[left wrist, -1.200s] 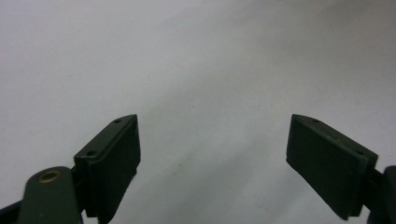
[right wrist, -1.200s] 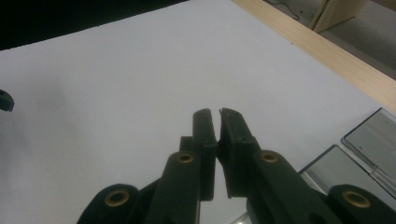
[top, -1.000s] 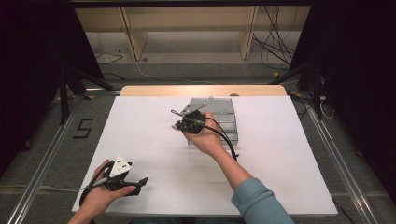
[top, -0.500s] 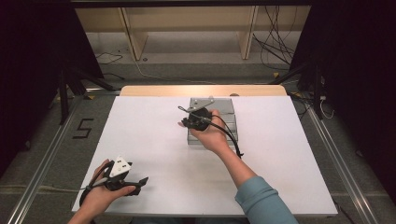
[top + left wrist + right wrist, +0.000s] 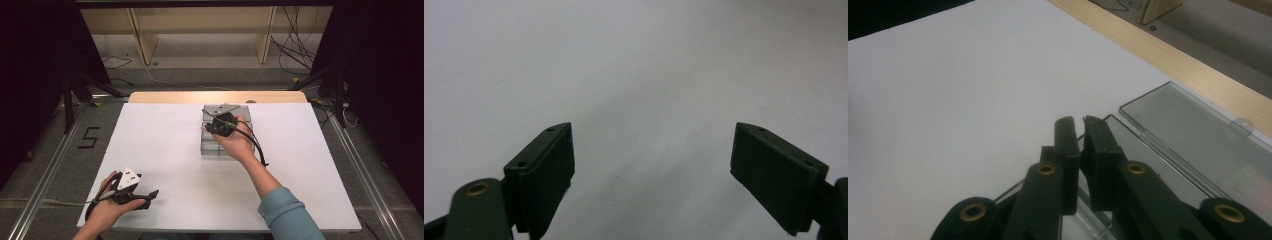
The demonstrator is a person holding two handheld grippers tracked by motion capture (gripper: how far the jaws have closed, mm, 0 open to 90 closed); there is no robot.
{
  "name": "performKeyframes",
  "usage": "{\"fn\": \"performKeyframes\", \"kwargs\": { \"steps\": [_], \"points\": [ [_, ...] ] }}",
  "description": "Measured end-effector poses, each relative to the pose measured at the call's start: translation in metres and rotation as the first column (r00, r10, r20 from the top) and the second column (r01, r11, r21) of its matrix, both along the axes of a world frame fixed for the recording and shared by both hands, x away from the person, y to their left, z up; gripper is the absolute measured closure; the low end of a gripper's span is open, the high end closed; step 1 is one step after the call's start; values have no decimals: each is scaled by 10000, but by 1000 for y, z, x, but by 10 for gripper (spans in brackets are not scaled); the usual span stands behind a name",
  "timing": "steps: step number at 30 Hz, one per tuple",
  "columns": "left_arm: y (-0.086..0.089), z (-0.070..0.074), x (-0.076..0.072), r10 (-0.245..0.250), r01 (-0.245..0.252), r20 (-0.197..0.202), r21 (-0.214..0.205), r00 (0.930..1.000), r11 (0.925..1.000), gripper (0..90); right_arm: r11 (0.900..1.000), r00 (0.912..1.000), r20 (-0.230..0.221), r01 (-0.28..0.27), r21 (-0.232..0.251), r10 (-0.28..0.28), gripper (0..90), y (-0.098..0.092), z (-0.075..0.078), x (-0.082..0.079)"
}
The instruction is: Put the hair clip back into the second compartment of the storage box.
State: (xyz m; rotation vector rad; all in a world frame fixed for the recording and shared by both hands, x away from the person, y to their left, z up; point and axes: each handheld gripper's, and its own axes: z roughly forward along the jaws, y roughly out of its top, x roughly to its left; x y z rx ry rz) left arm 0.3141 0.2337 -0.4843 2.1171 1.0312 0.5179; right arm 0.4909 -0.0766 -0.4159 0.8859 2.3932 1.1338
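A clear plastic case (image 5: 212, 147) lies flat on the white table (image 5: 160, 145), right of centre and towards the far edge. My right gripper (image 5: 209, 125) hovers over the case's left side. In the right gripper view its jaws (image 5: 1082, 125) are pressed together on the thin edge of the clear lid (image 5: 1193, 125), which stands tilted. My left gripper (image 5: 151, 193) rests low at the table's near left corner. In the left gripper view it (image 5: 651, 165) is open wide, with bare white table between its fingers.
A wooden strip (image 5: 200, 96) runs along the table's far edge, just behind the case. Beyond it are a grey floor, shelf legs and loose cables (image 5: 295, 45). A black "5" mark (image 5: 90, 137) is on the floor at the left.
My right gripper has moved right and farther back, from the case's left edge to above it. The left gripper has stayed put.
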Motion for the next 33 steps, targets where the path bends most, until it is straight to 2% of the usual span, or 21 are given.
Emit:
{"fn": "performKeyframes", "kwargs": {
  "steps": [19,33],
  "points": [
    [0,0,0,-29,29,-20,38,10000,10000,177,9966,9967,-131,804,-158,-807,857,-28,-5,12],
    [0,0,0,-17,17,7,16,10000,10000,176,9878,9879,-376,1488,-452,-1506,857,-43,-16,19]
  ]
}}
